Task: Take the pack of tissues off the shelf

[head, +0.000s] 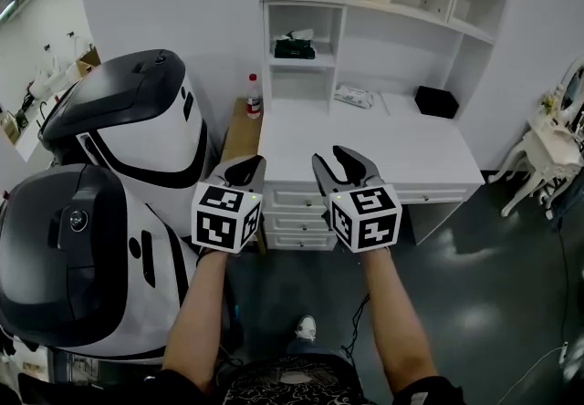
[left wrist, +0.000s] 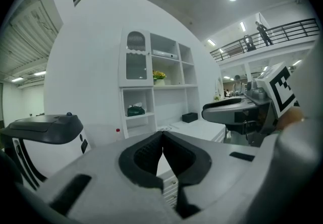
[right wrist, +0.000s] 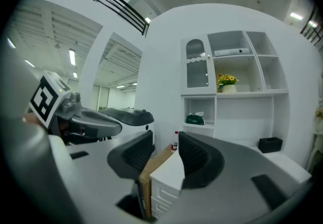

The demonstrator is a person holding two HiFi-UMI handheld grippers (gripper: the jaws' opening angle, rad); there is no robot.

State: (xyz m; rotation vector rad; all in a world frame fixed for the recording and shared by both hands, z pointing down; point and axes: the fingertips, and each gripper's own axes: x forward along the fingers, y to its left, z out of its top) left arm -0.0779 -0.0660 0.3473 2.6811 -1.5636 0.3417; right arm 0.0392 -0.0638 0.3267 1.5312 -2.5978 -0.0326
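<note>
Right gripper (right wrist: 165, 151) has its jaws spread, with nothing between them. Left gripper (left wrist: 162, 140), beside it, has its jaws pressed together at the tips and is also empty. Both are held out in front of the desk (head: 365, 152). The tissues (head: 295, 47) sit on the shelf (head: 301, 67) above the desk's left end, well apart from both grippers. A bottle (head: 254, 96) stands lower left of them.
</note>
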